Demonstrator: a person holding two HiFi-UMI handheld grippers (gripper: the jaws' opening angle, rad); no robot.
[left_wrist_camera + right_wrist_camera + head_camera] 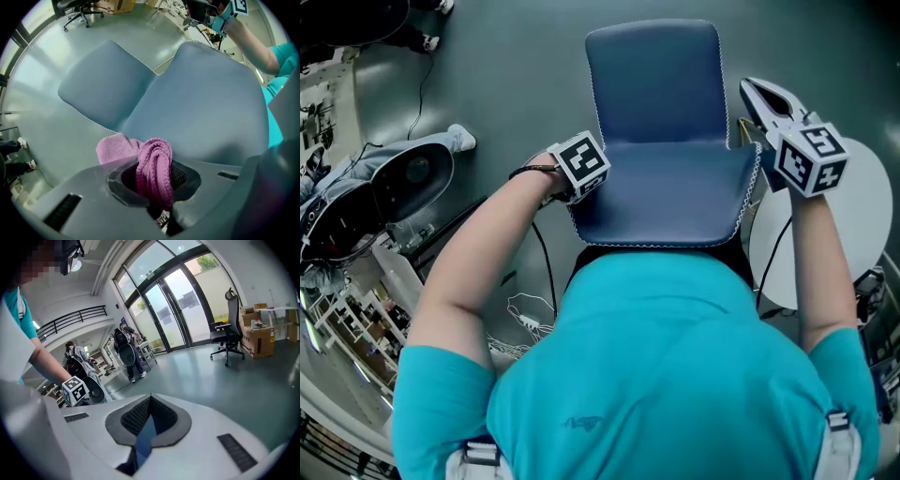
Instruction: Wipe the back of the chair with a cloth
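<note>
The pink cloth is a bunched, ribbed fold clamped in the left tongs. A softer lobe of it spills out onto the left edge of the chair, by the crease where the two padded panels meet. Those panels are smooth blue upholstery with rounded corners and a white zigzag stitch along every edge. In the head view the narrower panel lies farther from the person and the wider one nearer.

The right tongs sit just off the chair's right edge and are drawn together. A thin blue sliver shows between the ribbed dark pads, and I cannot tell whether they pinch anything.

A white round tabletop sits close beside the chair on the right. Bare grey floor lies open beyond the far panel and to the left. Thin cables trail by the person's left side.
</note>
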